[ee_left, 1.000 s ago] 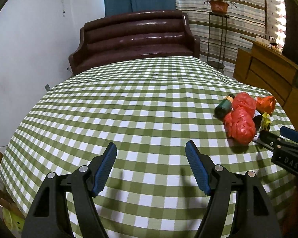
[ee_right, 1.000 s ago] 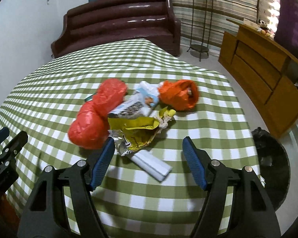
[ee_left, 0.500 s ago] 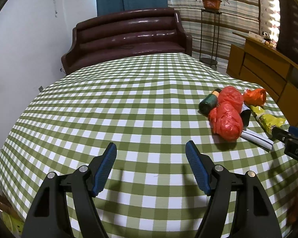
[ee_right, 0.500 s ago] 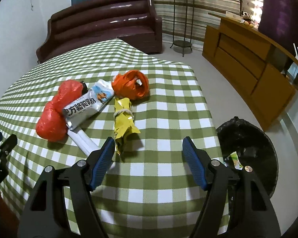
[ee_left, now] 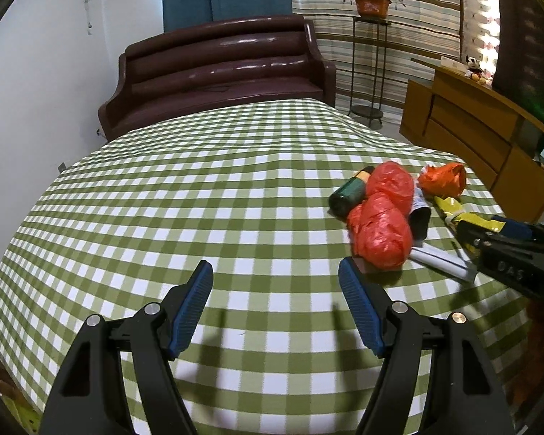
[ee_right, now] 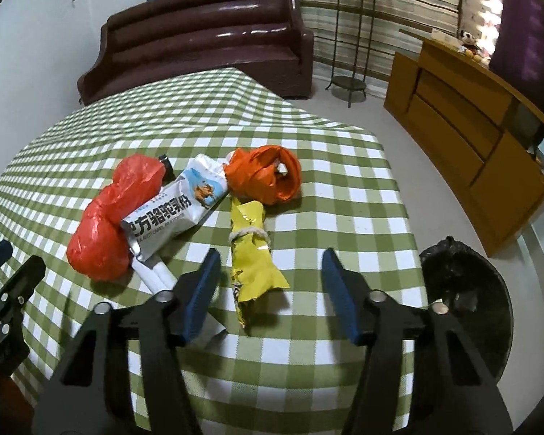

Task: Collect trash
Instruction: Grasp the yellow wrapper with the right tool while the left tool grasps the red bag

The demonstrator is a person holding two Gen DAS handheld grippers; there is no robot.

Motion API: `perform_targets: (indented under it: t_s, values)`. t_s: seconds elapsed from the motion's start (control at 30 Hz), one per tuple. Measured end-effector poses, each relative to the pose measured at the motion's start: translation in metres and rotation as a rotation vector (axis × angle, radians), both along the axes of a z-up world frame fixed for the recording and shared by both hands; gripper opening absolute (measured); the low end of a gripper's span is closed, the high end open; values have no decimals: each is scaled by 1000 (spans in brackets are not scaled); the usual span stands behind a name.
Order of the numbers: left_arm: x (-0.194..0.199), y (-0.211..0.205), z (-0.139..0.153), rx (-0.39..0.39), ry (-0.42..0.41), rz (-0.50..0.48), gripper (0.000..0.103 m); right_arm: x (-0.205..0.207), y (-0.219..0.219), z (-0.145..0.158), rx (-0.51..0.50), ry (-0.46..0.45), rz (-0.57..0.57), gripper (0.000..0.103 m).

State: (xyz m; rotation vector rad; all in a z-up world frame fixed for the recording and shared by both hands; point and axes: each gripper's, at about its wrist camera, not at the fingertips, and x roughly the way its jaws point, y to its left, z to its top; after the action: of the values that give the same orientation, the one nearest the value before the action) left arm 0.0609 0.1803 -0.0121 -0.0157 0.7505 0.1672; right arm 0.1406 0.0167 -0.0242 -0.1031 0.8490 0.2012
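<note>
My right gripper (ee_right: 270, 282), jaws spread empty around the yellow wrapper (ee_right: 252, 250) just ahead, may pinch the tablecloth (ee_right: 344, 195) too.

White tube (ee_right: 155, 274) — near end hidden behind right gripper's fingers (ee_right: 199, 290).

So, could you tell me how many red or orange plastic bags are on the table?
2: a red bag left of the white wrapper, an orange bag to its right.
</note>
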Motion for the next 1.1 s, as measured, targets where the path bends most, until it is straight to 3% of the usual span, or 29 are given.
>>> perform_targets:
  t_s: [0.17,0.43,0.93,1.1]
  values:
    - [9,-10,3,-11,-8,-22,71,0,-2,-2,-6,2,3,33]
    - [20,-27,4,-17,-5,-57,71,-11,-17,-1,33,1,16,22]
    - [46,-47,-1,-8,14,-98,72,-24,-40,3,76,-17,10,22]
    - [49,-52,-4,-30,30,-136,56,-24,-45,1,82,-12,-3,22]
